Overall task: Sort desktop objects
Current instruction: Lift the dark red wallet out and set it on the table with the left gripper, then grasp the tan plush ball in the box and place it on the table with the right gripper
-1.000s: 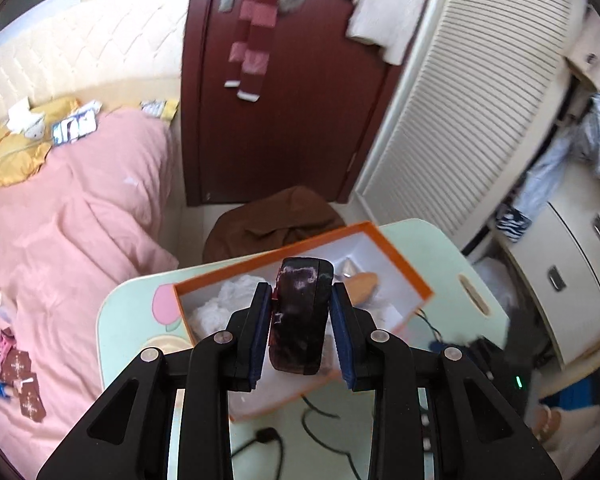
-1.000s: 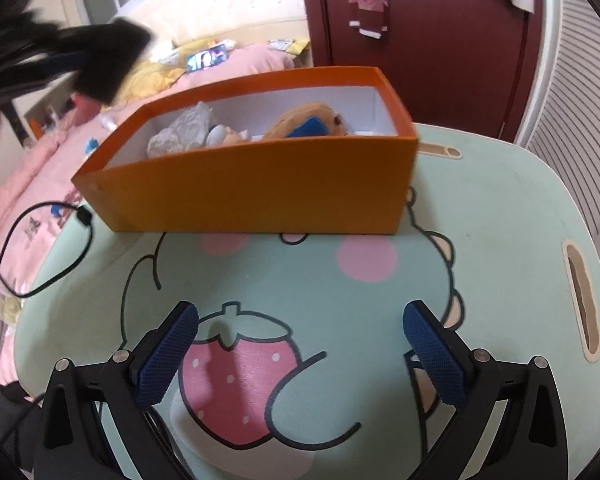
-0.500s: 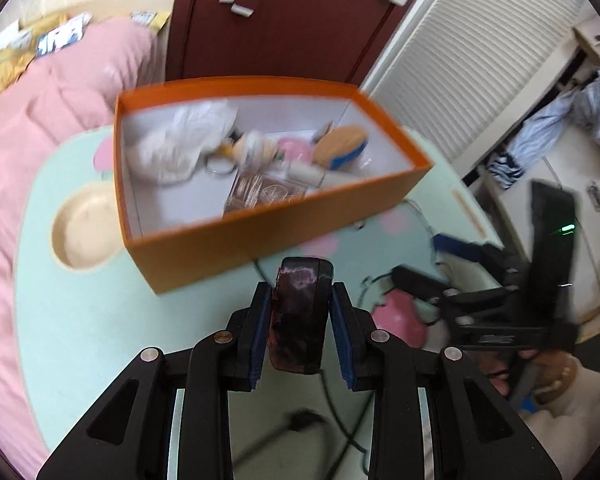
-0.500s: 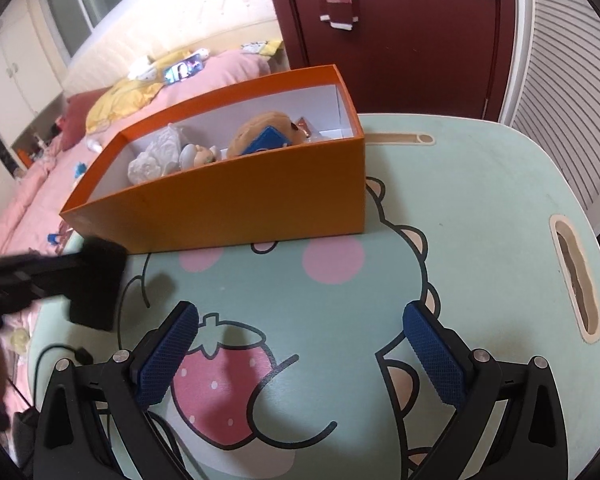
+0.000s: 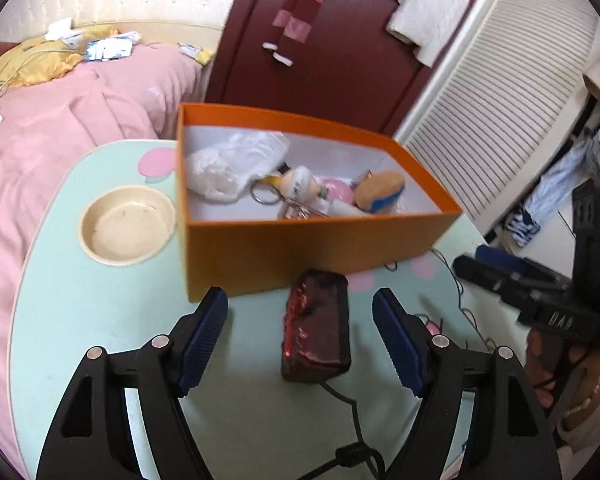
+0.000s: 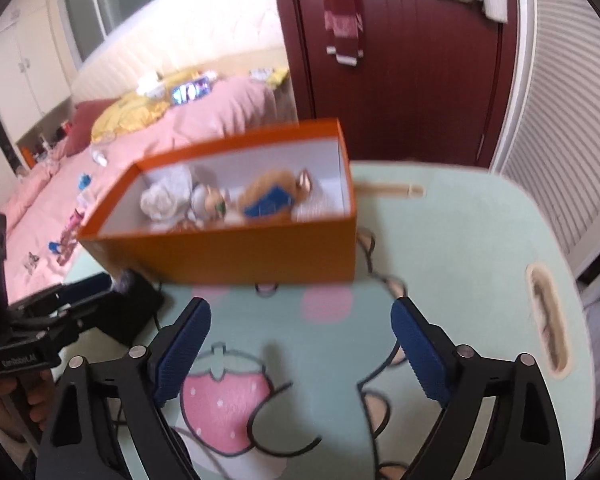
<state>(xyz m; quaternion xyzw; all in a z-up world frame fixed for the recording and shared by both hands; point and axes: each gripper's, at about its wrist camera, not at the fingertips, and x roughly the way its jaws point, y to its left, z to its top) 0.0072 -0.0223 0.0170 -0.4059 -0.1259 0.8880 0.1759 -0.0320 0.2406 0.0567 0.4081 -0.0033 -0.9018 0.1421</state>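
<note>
beside the orange box (image 5: pixel 300 248), already holding several items, a dark block (image 5: pixel 318 328) lies unsorted between the left gripper (image 5: pixel 300 332)'s opening jaws; the right gripper (image 6: pixel 300 348)'s closing jaws are empty.

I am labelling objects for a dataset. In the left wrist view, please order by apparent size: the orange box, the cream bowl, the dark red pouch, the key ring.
1. orange box
2. cream bowl and dark red pouch: they look similar, and the pouch is nearer the camera, so unsure
3. key ring, clearly smallest
</note>
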